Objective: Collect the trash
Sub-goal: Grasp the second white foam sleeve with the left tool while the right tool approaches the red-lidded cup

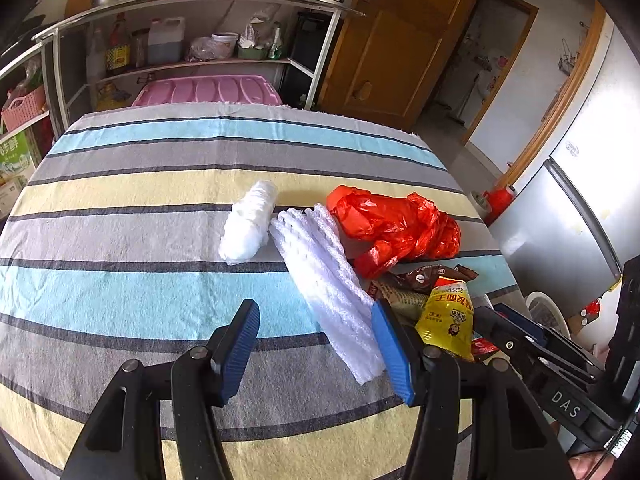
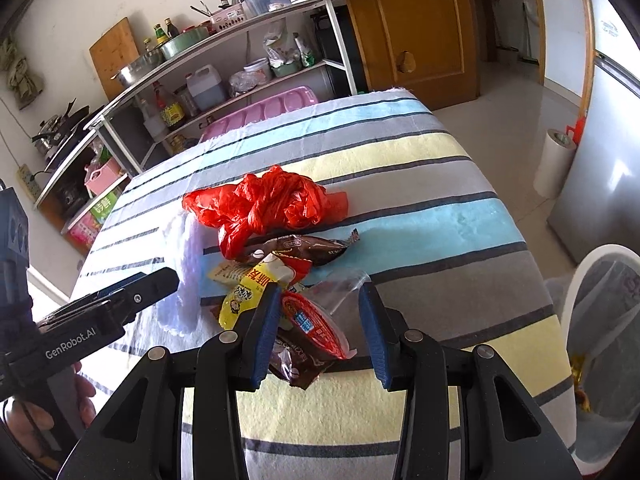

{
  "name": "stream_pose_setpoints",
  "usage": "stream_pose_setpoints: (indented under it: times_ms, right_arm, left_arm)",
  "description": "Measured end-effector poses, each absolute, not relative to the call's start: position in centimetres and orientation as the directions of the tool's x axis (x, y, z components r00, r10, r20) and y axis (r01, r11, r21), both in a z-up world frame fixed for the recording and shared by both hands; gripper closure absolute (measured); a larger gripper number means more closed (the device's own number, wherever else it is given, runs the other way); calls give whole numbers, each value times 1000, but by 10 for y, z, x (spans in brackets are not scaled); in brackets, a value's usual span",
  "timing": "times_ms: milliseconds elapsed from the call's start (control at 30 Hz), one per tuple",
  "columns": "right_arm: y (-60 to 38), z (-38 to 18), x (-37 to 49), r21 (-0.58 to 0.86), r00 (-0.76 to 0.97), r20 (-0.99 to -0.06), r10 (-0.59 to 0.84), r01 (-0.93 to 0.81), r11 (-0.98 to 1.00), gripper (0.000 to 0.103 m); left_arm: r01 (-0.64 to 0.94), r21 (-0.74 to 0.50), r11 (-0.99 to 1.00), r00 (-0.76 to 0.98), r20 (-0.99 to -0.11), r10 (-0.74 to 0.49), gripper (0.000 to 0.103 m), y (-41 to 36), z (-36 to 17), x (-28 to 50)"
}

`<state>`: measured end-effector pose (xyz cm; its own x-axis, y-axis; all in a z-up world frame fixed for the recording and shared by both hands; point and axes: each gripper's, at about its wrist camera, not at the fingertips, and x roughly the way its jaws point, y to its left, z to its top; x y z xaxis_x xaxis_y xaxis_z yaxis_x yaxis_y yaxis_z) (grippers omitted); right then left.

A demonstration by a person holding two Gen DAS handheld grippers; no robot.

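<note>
Trash lies on the striped tablecloth (image 1: 120, 216). A white foam net sleeve (image 1: 332, 280) lies just ahead of my open, empty left gripper (image 1: 316, 344), next to a white crumpled wad (image 1: 248, 224). A red plastic bag (image 1: 396, 228) also shows in the right wrist view (image 2: 268, 204). A yellow snack packet (image 1: 446, 320) (image 2: 244, 292) and a brown wrapper (image 2: 296, 248) lie by it. My right gripper (image 2: 316, 328) is open around a red-rimmed wrapper (image 2: 312, 328) and a clear plastic piece (image 2: 344, 284), not closed on them.
A white bin with a clear liner (image 2: 604, 340) stands on the floor right of the table. A metal shelf rack (image 1: 192, 32) with bottles and pots stands behind the table. A fridge (image 1: 580, 200) and a wooden door (image 2: 416, 28) are on the right.
</note>
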<state>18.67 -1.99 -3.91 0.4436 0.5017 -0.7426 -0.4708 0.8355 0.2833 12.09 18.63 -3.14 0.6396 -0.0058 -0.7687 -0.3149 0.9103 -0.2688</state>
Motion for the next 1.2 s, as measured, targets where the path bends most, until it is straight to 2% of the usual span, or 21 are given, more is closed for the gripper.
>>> stream_pose_setpoints:
  times_ms: [233, 367, 533, 733, 800, 900, 967, 1200]
  right_arm:
    - [-22, -40, 189, 309, 442, -739, 509, -449, 838, 60]
    - [-13, -45, 189, 243, 448, -775, 445, -438, 865, 52]
    - [-16, -52, 192, 275, 439, -775, 454, -413, 868, 52]
    - [-9, -50, 191, 225, 465, -774, 431, -434, 872, 54]
    - [-7, -50, 190, 218, 470, -770, 431, -442, 870, 54]
    - [-4, -51, 189, 229, 464, -764, 449, -456, 860, 55]
    - [0, -50, 187, 238, 454, -754, 474, -483, 843, 55]
    - [26, -49, 169, 232, 404, -737, 542, -602, 764, 55]
  left_arm:
    - [-306, -274, 912, 646, -764, -13, 45, 182, -28, 128]
    - [-307, -268, 913, 654, -757, -2, 45, 180, -25, 131]
    - [-329, -264, 907, 623, -782, -2, 45, 183, -35, 138]
    - [-336, -255, 907, 614, -789, 5, 45, 181, -44, 142]
    - [-346, -251, 904, 608, -794, 12, 52, 185, -47, 141]
    - [-354, -232, 906, 605, -795, 33, 69, 188, -47, 139]
    - [-350, -260, 900, 614, -790, 11, 72, 193, -48, 135]
    - [-367, -255, 894, 618, -786, 30, 73, 208, -46, 114]
